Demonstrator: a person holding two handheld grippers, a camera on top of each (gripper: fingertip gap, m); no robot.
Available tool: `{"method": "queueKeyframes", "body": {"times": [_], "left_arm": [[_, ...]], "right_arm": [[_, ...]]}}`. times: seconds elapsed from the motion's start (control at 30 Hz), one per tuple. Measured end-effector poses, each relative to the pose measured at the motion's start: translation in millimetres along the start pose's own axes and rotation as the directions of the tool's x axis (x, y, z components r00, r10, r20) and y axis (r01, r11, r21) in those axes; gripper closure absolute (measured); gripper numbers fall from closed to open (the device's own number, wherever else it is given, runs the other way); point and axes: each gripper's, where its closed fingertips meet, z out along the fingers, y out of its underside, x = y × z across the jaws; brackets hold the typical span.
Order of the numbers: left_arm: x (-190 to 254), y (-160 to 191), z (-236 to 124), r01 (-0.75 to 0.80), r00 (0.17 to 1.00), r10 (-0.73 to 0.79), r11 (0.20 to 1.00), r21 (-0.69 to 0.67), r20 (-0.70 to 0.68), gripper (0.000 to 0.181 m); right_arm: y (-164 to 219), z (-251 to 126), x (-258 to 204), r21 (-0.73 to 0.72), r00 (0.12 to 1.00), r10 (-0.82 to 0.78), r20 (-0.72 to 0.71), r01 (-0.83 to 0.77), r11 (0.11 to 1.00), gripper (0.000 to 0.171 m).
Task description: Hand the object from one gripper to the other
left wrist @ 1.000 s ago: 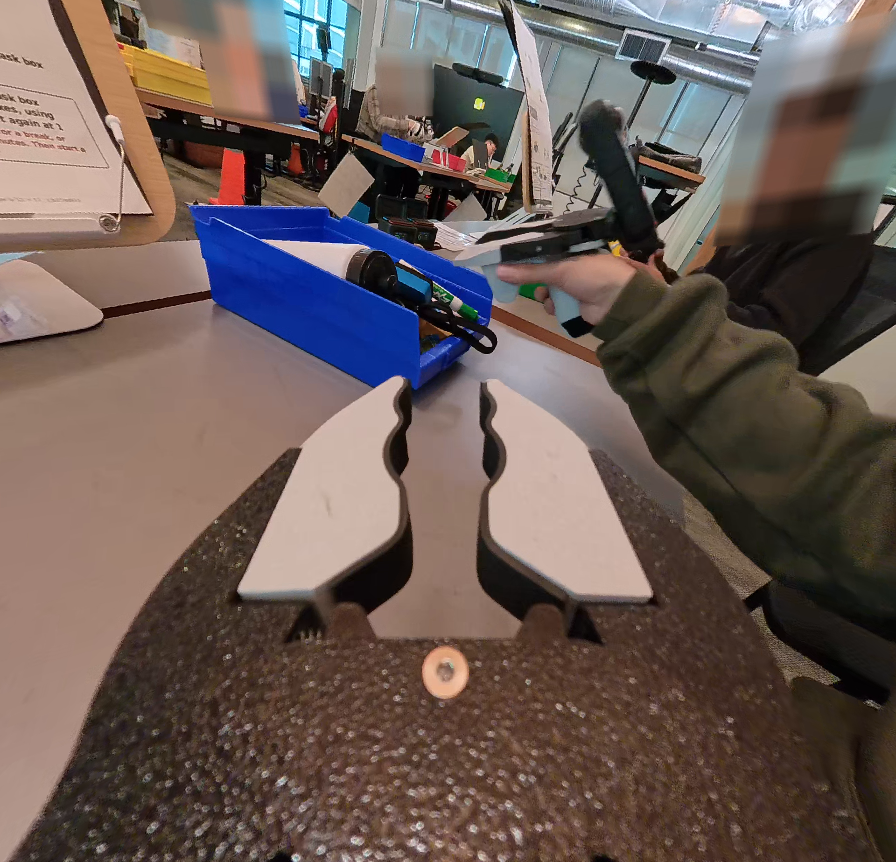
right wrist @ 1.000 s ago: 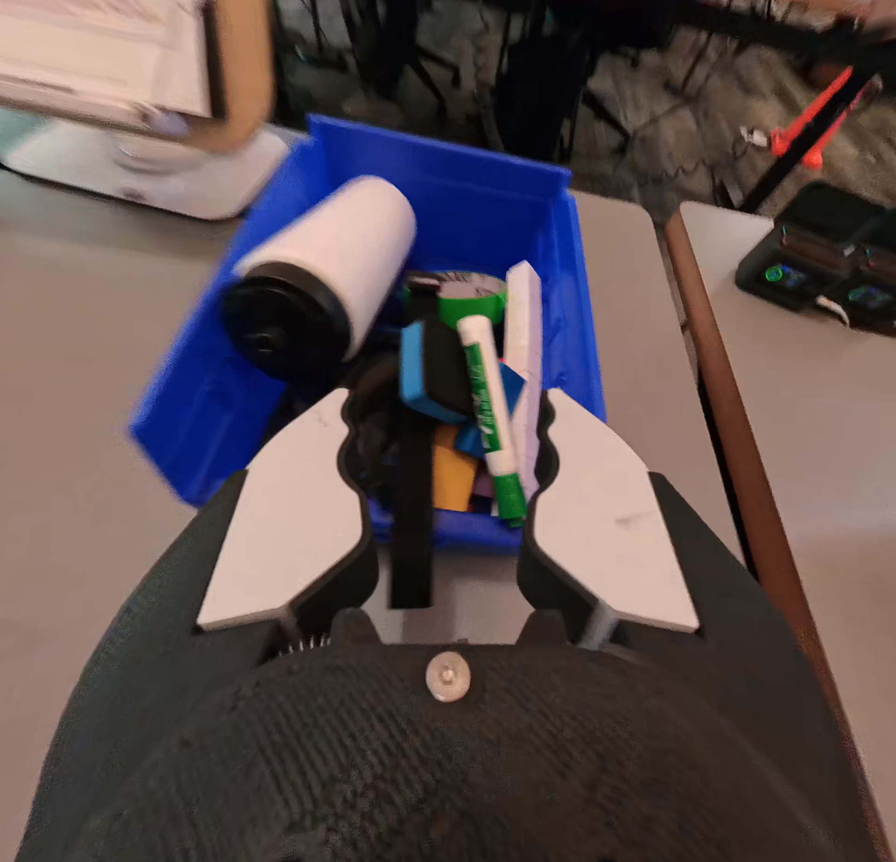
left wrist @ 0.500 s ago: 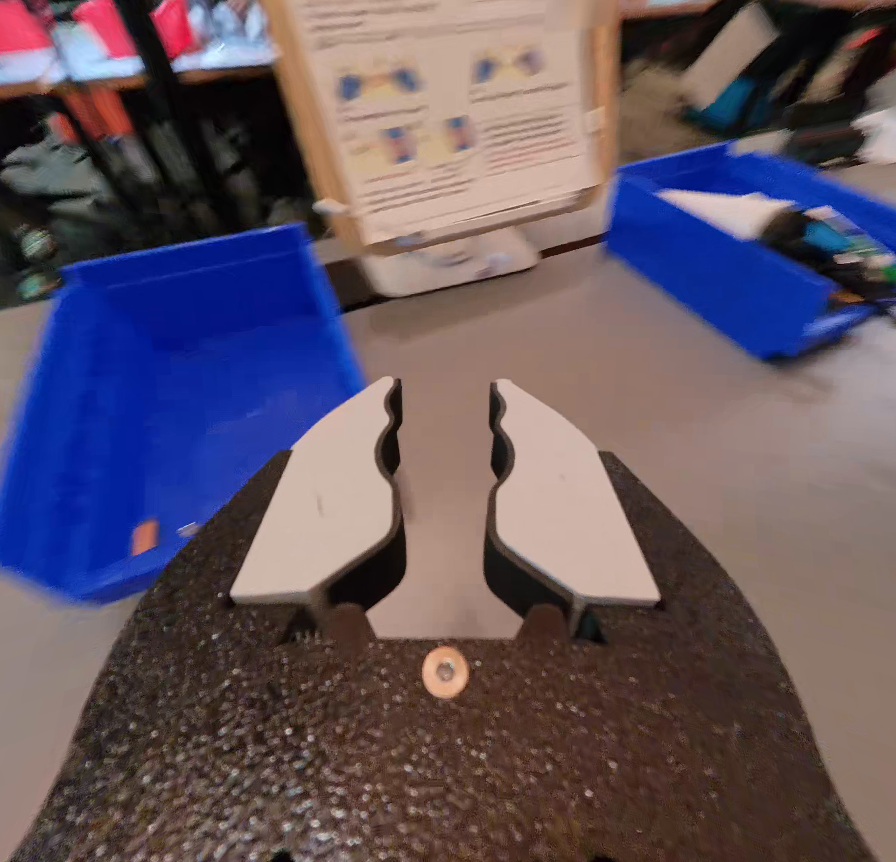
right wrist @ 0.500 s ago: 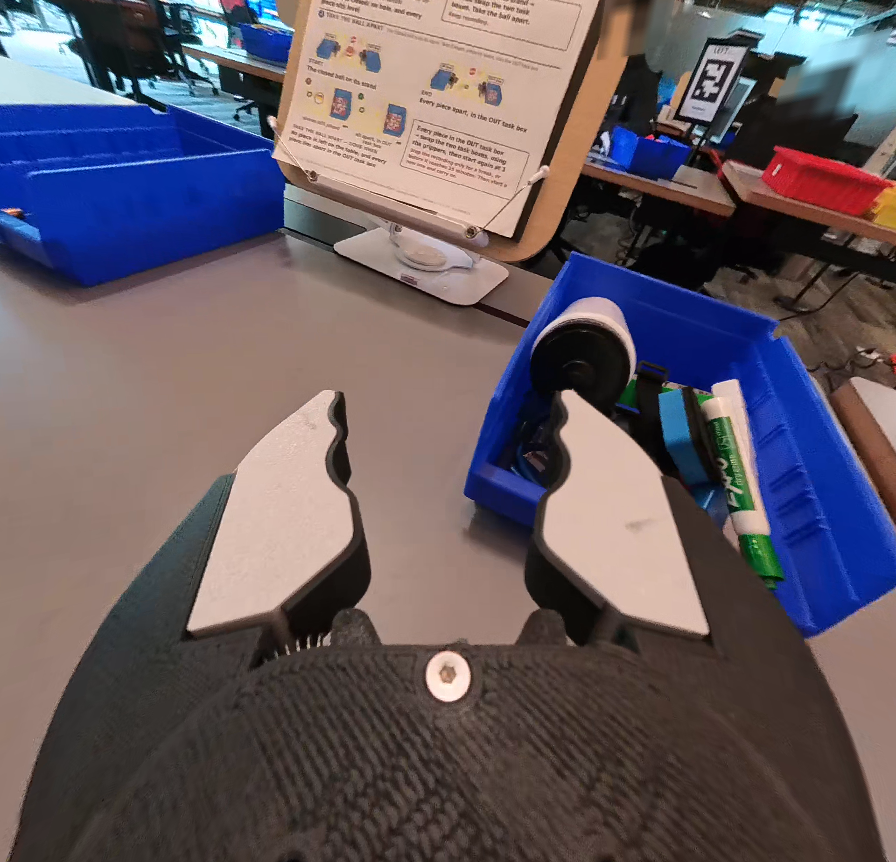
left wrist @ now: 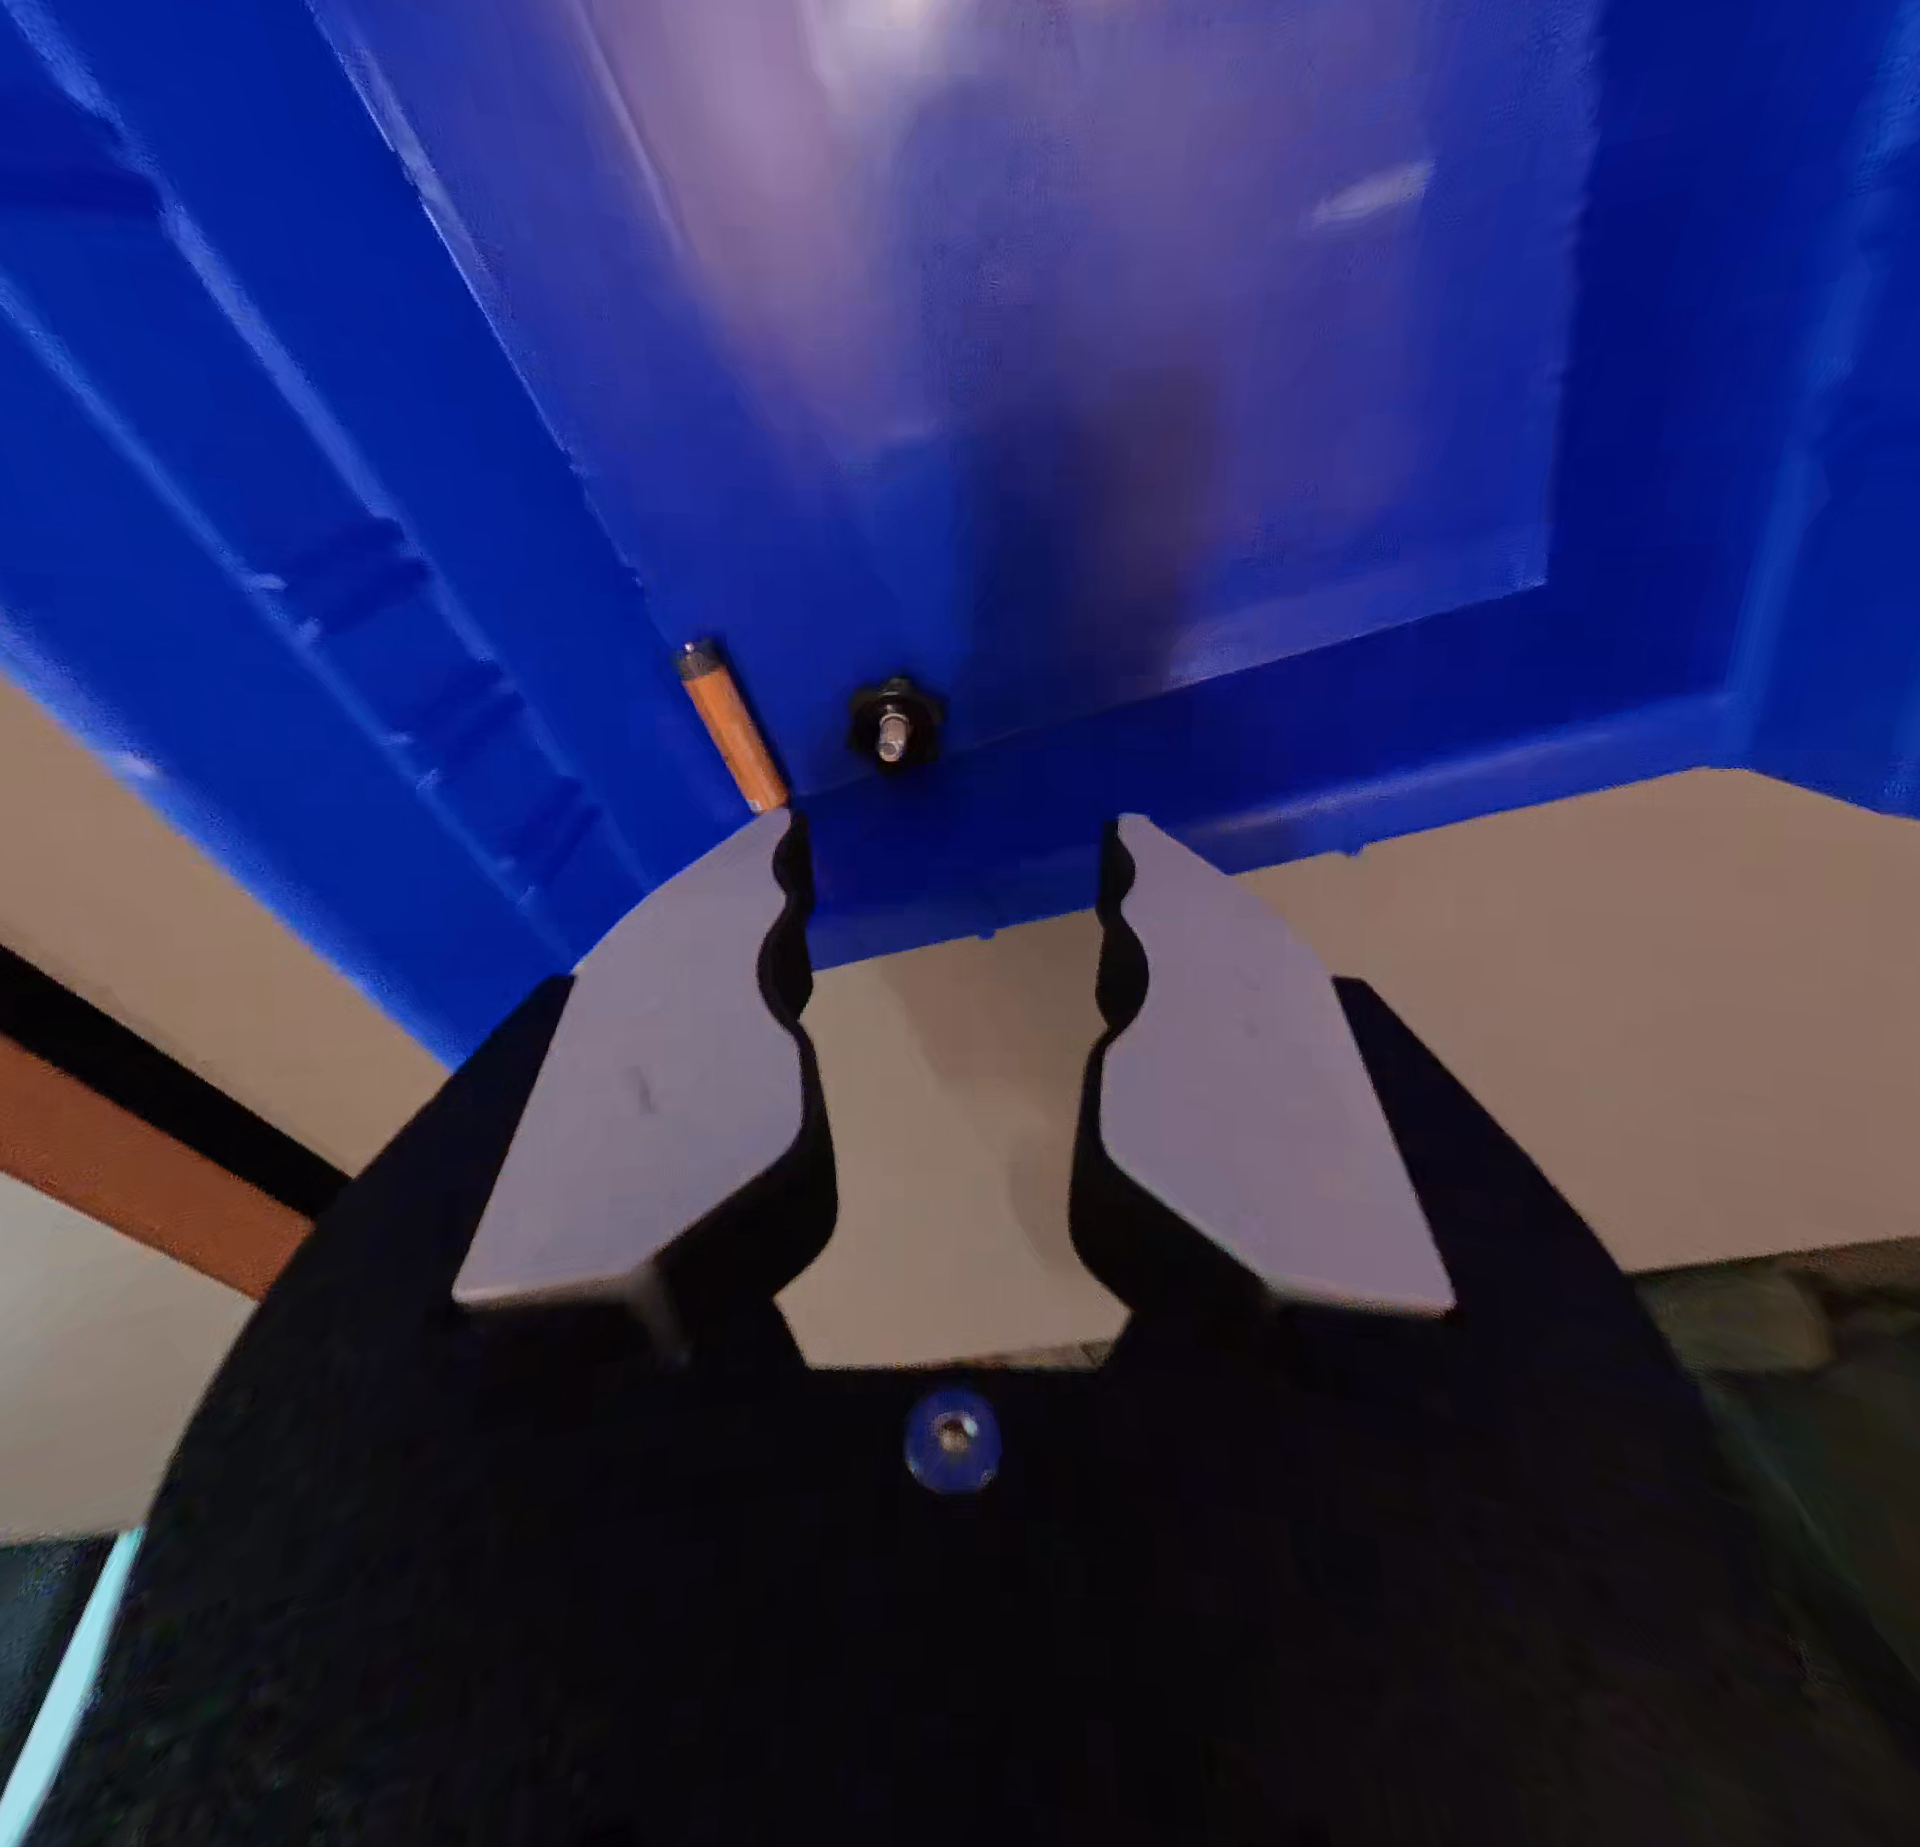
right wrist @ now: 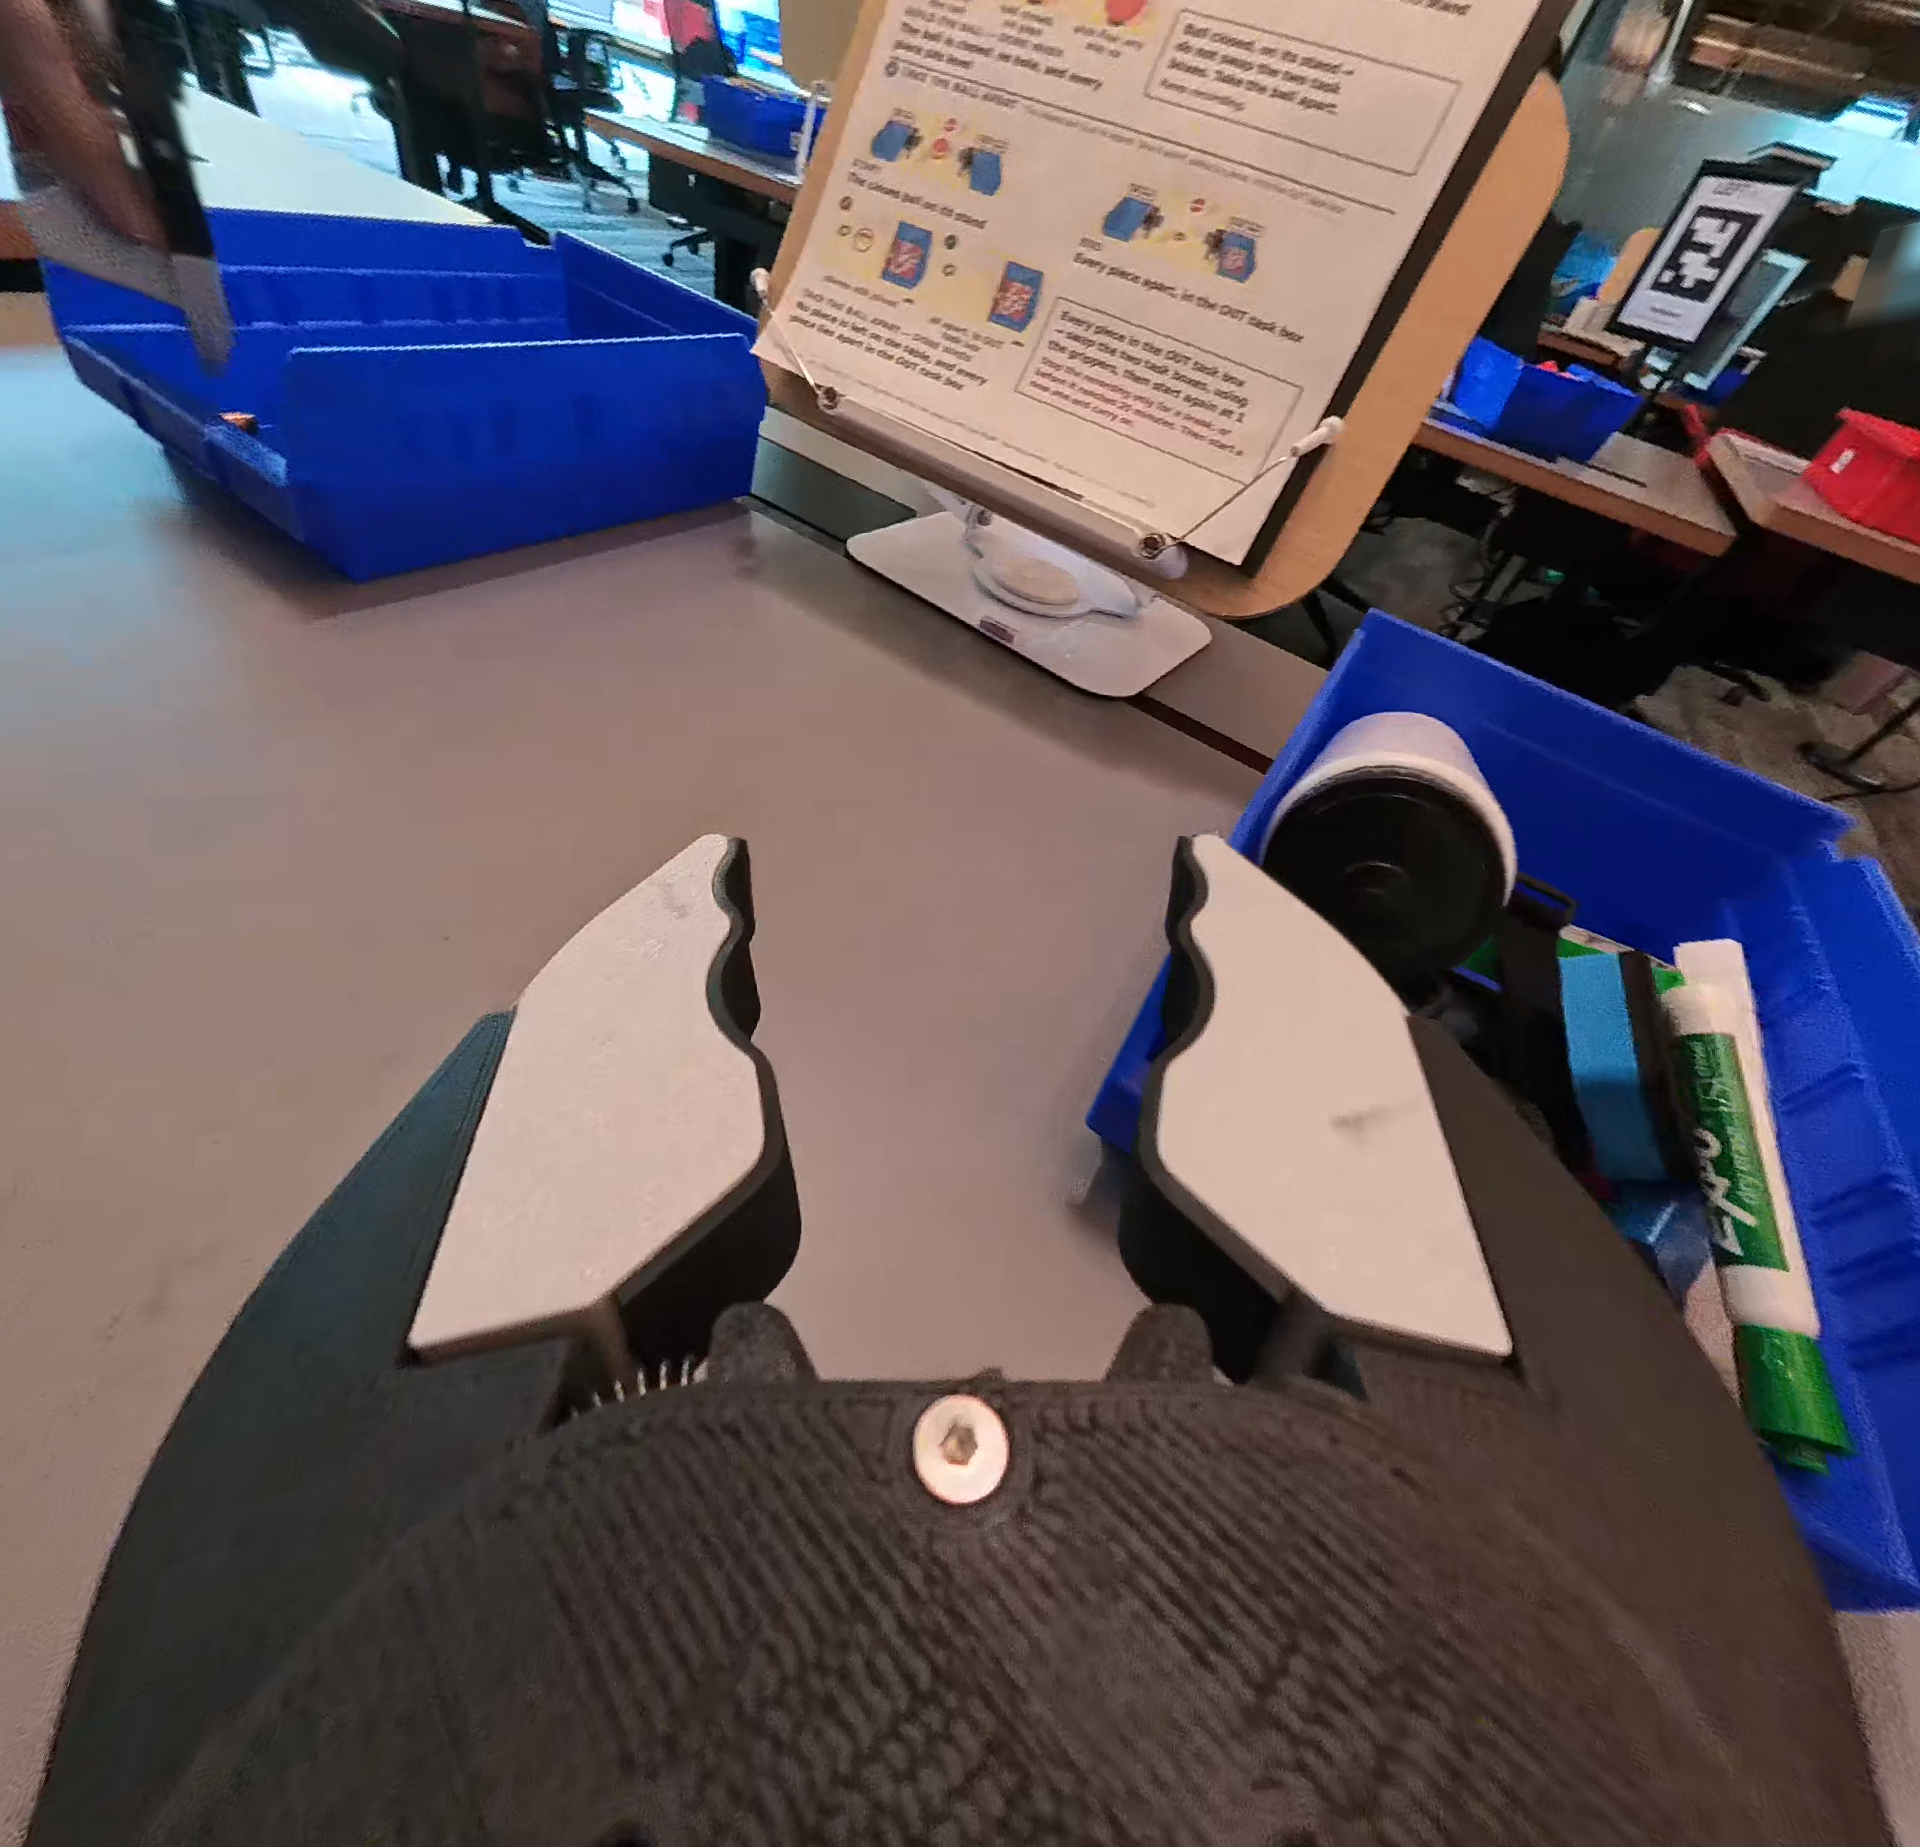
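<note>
My left gripper (left wrist: 954, 841) is open and empty, pointing down at the near edge of the left blue bin (left wrist: 1039, 343). A small orange-brown peg (left wrist: 727, 722) and a black knob with a metal stud (left wrist: 891, 725) lie on the bin floor just beyond the fingertips. My right gripper (right wrist: 961, 862) is open and empty over the grey table (right wrist: 416, 810), beside the right blue bin (right wrist: 1714, 862). That bin holds a white roll with a black end cap (right wrist: 1382, 862), a green marker (right wrist: 1745, 1195) and a blue eraser (right wrist: 1605, 1070).
In the right wrist view the left blue bin (right wrist: 468, 426) stands at the far left, with the left gripper's blurred body (right wrist: 125, 187) above it. An instruction sheet on a wooden stand (right wrist: 1143, 239) stands at the back. Other desks and chairs lie beyond. The grippers' ends are close to 50 centimeters from one another. Between my left fingertips and the small orange-brown peg (left wrist: 727, 722) there is roughly 5 centimeters.
My left gripper swung left and tipped down over the left bin, its jaws a little wider. My right gripper drew back from the right bin to the table and opened wider.
</note>
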Motion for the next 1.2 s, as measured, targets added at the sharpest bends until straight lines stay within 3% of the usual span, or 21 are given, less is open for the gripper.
{"method": "queueKeyframes", "body": {"times": [0.03, 0.27, 0.4, 0.47, 0.63, 0.77, 0.93, 1.07, 1.13, 1.2], "left_arm": [[-3, 1, 6, 0.021, 1.000, -0.021, 0.999, -0.042, -0.001, 0.129], [-9, 4, 31, 0.114, 0.993, -0.118, 0.963, -0.246, 0.001, 0.135], [-11, 4, 40, 0.134, 0.991, -0.133, 0.937, -0.322, 0.025, 0.153], [-9, 4, 44, 0.133, 0.991, -0.133, 0.928, -0.349, 0.024, 0.168], [-11, -2, 34, 0.066, 0.997, -0.050, 0.937, -0.343, 0.054, 0.170], [2, -25, -5, -0.007, 0.999, 0.015, 0.983, -0.182, 0.043, 0.171], [68, -56, -92, -0.110, 0.990, 0.128, 0.967, 0.229, -0.063, 0.171], [175, -57, -142, -0.247, 0.902, 0.397, 0.796, 0.552, -0.169, 0.171], [233, -48, -147, -0.298, 0.824, 0.537, 0.682, 0.668, -0.182, 0.171], [287, -36, -142, -0.330, 0.733, 0.657, 0.569, 0.754, -0.175, 0.171]], "right_arm": [[1, 1, -2, 0.003, 1.000, -0.003, 0.014, 0.003, 1.000, 0.094], [7, 5, 3, 0.031, 0.997, 0.050, 0.055, -0.052, 0.998, 0.095], [15, 5, 12, 0.030, 0.994, 0.099, 0.053, -0.100, 0.995, 0.096], [18, 3, 15, 0.031, 0.992, 0.112, 0.054, -0.114, 0.993, 0.096], [20, -2, 26, 0.031, 0.992, 0.122, 0.023, -0.122, 0.992, 0.098], [11, -3, 20, 0.060, 0.994, 0.103, 0.042, -0.105, 0.993, 0.099], [-5, -1, -11, 0.091, 0.990, -0.042, 0.131, 0.031, 0.995, 0.095], [-30, 1, -48, 0.183, 0.970, -0.041, 0.240, -0.004, 0.983, 0.095], [-36, 0, -74, 0.160, 0.926, 0.037, 0.376, -0.105, 0.982, 0.090], [-46, 0, -80, 0.129, 0.888, 0.176, 0.425, -0.252, 0.959, 0.087]]}}
